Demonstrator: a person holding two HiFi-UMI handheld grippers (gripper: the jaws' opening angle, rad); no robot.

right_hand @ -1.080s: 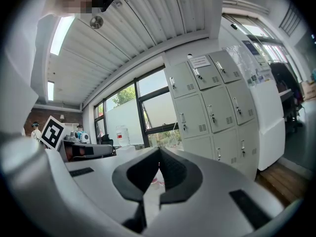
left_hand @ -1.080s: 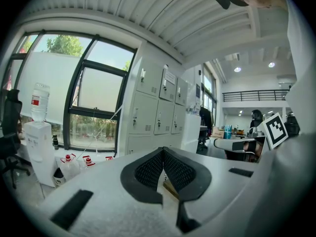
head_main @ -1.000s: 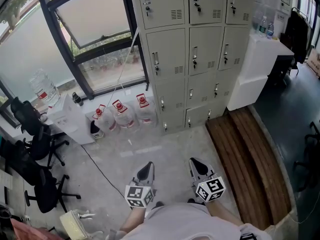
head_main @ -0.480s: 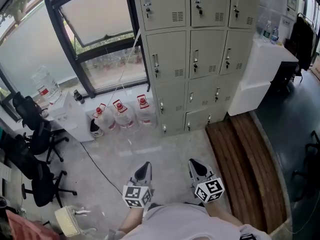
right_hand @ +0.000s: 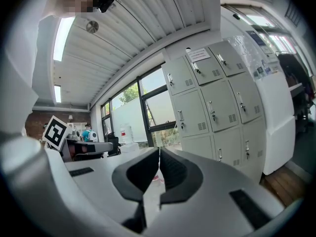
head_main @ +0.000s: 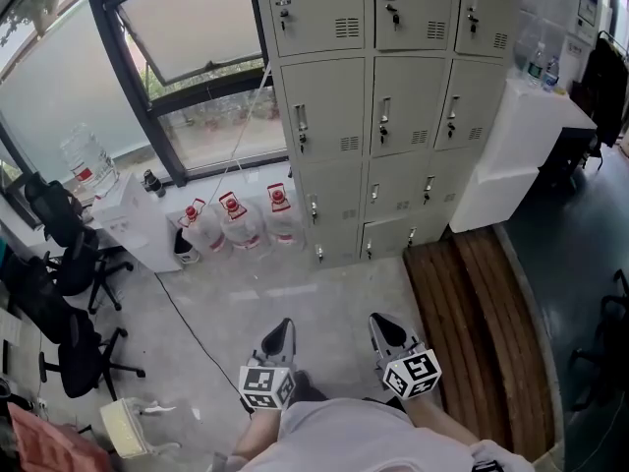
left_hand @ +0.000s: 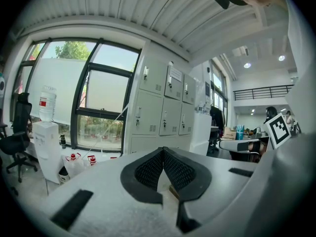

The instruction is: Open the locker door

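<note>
Left hand-held gripper (head_main: 282,327), right hand-held gripper (head_main: 381,323): clenched, empty. Grey metal lockers (head_main: 383,106) at 12 o'clock, doors shut. Ribbed white ceiling (left_hand: 148,9) only in gripper views. Red-capped clear plastic jugs (head_main: 236,226) at 11 o'clock, fill unreadable.

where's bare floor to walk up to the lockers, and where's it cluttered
Bare concrete floor runs straight up to the lockers, bordered by the water jugs on the left and the wooden boards on the right. Crowded further left: a floor cable and office chairs.
</note>
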